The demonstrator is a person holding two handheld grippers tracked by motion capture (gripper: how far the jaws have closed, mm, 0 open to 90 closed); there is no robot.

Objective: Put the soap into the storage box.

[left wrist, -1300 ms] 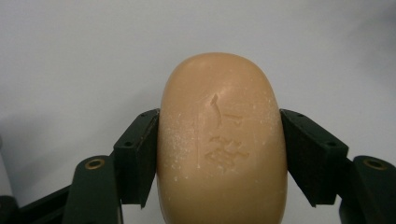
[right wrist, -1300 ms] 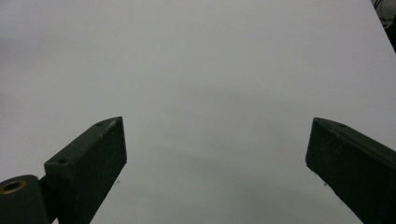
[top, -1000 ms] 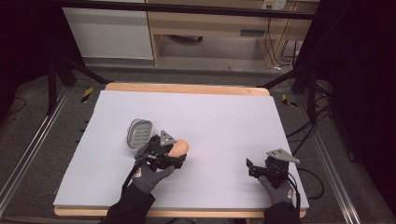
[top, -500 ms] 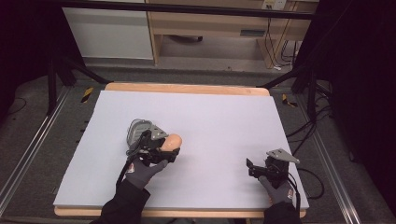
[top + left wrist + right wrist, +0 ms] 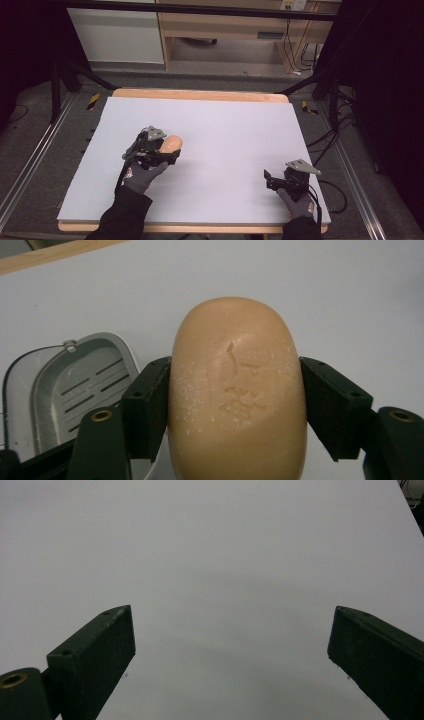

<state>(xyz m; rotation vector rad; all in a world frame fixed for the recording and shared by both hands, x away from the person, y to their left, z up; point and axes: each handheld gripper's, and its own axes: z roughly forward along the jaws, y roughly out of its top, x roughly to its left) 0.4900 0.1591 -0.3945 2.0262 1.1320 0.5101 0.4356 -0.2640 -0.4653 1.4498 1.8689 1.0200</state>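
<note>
Your left gripper (image 5: 235, 405) clamped the soap (image 5: 237, 390) on both flanks, above the table (image 5: 225, 125); its own camera showed the soap dish (image 5: 75, 385) just beside, hidden from above; your right gripper (image 5: 232, 665) sat open, well apart.

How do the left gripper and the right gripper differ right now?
The left gripper is shut on the soap bar; the right gripper is open with nothing between its jaws. The left sits beside the soap dish; the right is over bare table. Both have black jaws.
</note>
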